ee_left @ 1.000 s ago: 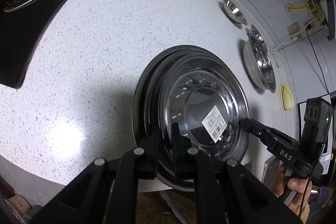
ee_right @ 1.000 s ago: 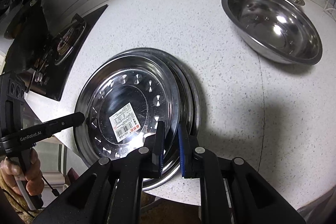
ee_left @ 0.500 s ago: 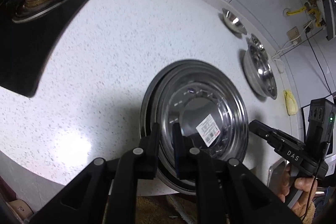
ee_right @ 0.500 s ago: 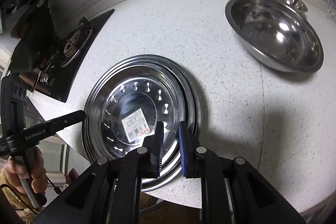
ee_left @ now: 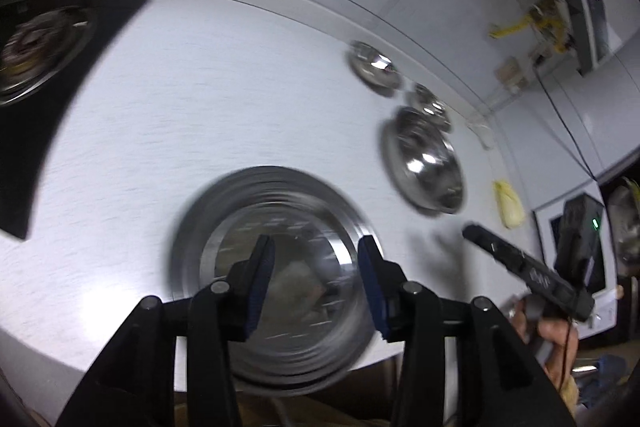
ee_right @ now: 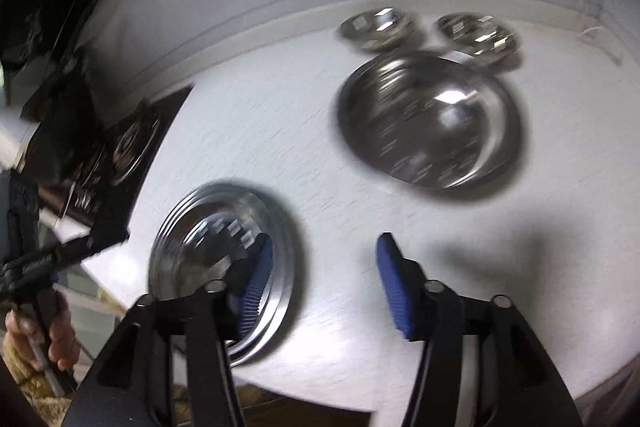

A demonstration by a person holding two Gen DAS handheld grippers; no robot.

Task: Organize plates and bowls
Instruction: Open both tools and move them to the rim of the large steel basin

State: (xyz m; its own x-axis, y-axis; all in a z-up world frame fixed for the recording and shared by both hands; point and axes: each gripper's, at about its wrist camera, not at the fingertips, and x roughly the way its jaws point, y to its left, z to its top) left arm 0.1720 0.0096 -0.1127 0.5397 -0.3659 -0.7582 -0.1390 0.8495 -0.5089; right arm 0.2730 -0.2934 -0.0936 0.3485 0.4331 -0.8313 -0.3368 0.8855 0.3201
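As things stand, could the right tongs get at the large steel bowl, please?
Probably yes. The right tongs are open and empty, and only bare countertop lies between them and the large bowl; the plate stack sits off to the side.

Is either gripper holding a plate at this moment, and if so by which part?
Nothing is held. Both the left gripper and right gripper have just opened, jaws empty above the plate stack.

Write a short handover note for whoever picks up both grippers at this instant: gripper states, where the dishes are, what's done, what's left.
Left gripper: open, empty, jaws just opened, above the plate stack.
Right gripper: open, empty, jaws just opened, beside the stack.
Plates are nested in one stack at the counter's near edge.
Large bowl and two small bowls sit separately near the wall.
Left: probably nesting the bowls.
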